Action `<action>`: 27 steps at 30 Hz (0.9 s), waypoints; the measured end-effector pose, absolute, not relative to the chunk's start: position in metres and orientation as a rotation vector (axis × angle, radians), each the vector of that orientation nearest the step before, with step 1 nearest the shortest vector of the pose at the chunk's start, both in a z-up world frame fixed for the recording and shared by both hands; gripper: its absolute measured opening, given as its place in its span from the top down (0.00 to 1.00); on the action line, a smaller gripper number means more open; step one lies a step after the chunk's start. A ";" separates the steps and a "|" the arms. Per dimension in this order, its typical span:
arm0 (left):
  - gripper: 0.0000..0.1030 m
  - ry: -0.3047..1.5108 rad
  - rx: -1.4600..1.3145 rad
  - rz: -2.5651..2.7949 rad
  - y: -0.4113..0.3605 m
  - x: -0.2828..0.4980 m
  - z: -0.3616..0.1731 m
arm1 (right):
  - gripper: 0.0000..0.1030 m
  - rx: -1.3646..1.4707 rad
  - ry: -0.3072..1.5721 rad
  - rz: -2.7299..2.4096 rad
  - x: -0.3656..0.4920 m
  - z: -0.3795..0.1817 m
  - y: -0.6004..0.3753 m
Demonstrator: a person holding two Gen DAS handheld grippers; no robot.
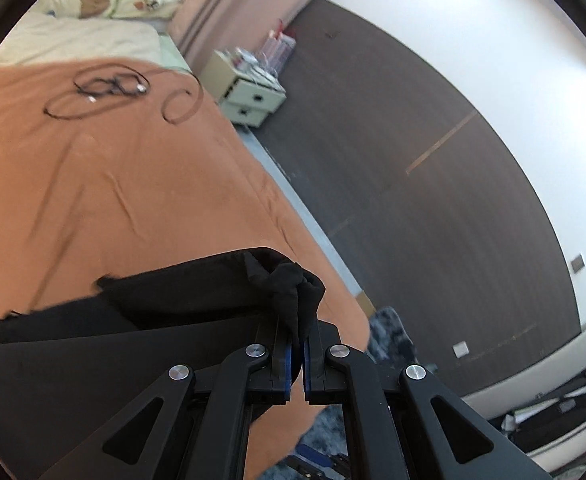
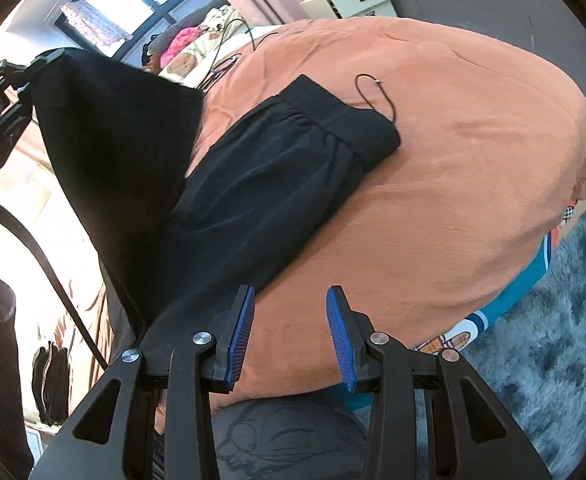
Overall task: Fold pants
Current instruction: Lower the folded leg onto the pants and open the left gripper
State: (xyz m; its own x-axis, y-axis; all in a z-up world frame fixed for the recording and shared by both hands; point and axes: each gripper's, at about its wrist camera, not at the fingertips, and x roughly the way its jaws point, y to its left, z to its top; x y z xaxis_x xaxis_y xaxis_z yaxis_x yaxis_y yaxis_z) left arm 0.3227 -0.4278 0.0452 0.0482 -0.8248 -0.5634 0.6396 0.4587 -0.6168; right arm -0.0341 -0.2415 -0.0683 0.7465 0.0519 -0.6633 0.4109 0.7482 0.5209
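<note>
Black pants point(image 2: 285, 168) lie on an orange bedspread point(image 2: 453, 184), waistband end toward the far right, a drawstring point(image 2: 373, 92) trailing off it. The leg end point(image 2: 109, 152) is lifted up at the left. My left gripper point(image 1: 297, 320) is shut on a bunched hem of the pants point(image 1: 289, 280) above the bed; it also shows at the far left of the right wrist view point(image 2: 1, 92). My right gripper point(image 2: 291, 320) is open and empty, just above the bedspread beside the pants' near edge.
Black cables point(image 1: 109, 92) lie on the bedspread farther up, with pillows point(image 1: 113, 0) and a pink item beyond. A cream drawer unit point(image 1: 249, 92) stands by the bed. Dark wood floor point(image 1: 433, 184) and a grey shaggy rug point(image 2: 553, 340) lie off the bed's edge.
</note>
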 end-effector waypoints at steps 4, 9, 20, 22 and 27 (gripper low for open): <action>0.85 1.101 -0.161 -1.151 -0.449 0.312 0.024 | 0.66 0.720 0.705 -0.221 -0.039 -0.069 -0.247; 0.31 1.146 -0.187 -1.151 -0.441 0.308 0.001 | 0.66 0.727 0.695 -0.216 -0.044 -0.066 -0.251; 0.31 1.139 -0.231 -0.973 -0.335 0.328 -0.031 | 0.66 0.746 0.676 -0.157 -0.029 -0.069 -0.247; 0.31 1.129 -0.238 -0.933 -0.314 0.334 -0.037 | 0.66 0.750 0.676 -0.146 -0.024 -0.070 -0.245; 0.31 1.125 -0.274 -0.836 -0.256 0.344 -0.054 | 0.66 0.736 0.693 -0.137 -0.008 -0.076 -0.241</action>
State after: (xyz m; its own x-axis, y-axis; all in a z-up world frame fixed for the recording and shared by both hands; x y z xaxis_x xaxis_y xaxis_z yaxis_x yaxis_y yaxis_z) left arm 0.3438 -0.2562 -0.0538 0.1734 -0.7090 -0.6835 0.4502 0.6743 -0.5853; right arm -0.0083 -0.2415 -0.0755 0.7712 0.1192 -0.6253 0.3480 0.7436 0.5710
